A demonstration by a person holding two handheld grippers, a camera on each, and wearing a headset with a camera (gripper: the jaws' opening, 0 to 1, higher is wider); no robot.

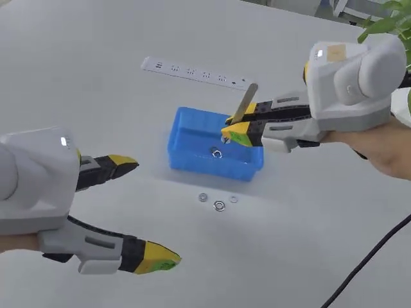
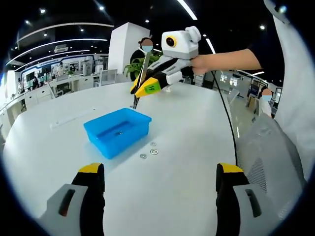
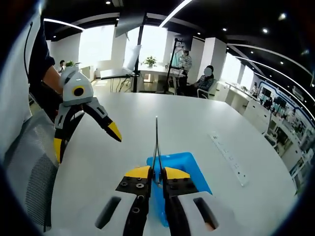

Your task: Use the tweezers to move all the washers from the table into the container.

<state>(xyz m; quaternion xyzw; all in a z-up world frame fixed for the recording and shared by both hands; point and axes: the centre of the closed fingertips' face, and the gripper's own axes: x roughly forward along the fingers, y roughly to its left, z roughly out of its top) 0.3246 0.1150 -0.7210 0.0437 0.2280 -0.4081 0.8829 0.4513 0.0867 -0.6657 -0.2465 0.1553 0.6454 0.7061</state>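
The head view is looking down onto the counter from close above. The left gripper view is facing low across it, and the right gripper view is looking along the right claw; all three are sharing the blue container.

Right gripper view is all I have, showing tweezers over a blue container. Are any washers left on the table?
Observer: Yes. Three washers lie close together on the table, just outside the blue container, on its side nearest the person.
Operator: Is anything inside the container?
Observer: One washer lies on its floor.
Operator: How low are the tweezers' tips?
Observer: In the left gripper view the tweezers, clamped in the right gripper, end about level with the container's rim. Whether they carry a washer is too small to tell.
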